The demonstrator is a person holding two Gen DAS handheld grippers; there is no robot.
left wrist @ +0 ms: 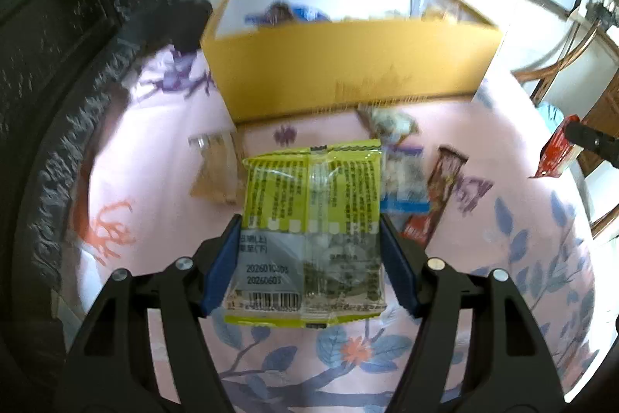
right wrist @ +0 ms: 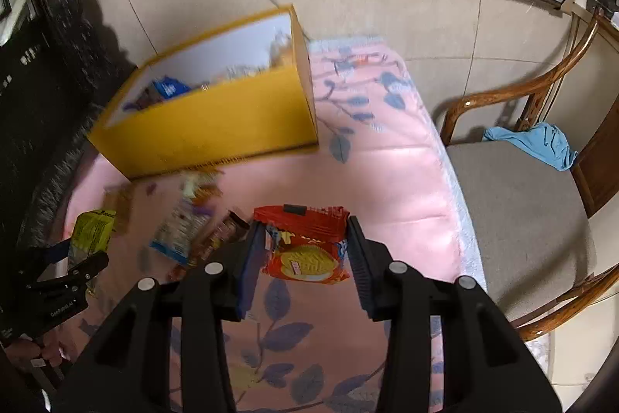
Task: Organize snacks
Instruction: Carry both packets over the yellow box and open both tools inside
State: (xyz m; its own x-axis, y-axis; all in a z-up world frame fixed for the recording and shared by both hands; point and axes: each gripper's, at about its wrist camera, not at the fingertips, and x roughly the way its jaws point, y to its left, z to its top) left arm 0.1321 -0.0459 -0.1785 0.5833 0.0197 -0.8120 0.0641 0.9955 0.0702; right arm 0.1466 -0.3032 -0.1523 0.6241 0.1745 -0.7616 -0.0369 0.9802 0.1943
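Observation:
My left gripper [left wrist: 309,223] is shut on a yellow-green snack packet [left wrist: 311,235] and holds it above the pink floral mat [left wrist: 154,149], in front of the yellow box [left wrist: 348,64]. My right gripper [right wrist: 305,223] is shut on a red biscuit packet [right wrist: 305,250], held above the mat [right wrist: 387,173] to the right of the box [right wrist: 216,126]. The box holds several snacks, among them a blue packet [right wrist: 168,88]. In the right wrist view the left gripper [right wrist: 69,269] with its yellow-green packet [right wrist: 91,231] shows at the left edge.
Loose snacks lie on the mat before the box: a brown packet [left wrist: 216,173], a blue-and-white packet [left wrist: 404,180], a brown-red bar [left wrist: 433,196]. A wooden chair [right wrist: 522,211] with a blue cloth [right wrist: 537,142] stands right. A dark fringed cloth [left wrist: 58,142] lies left.

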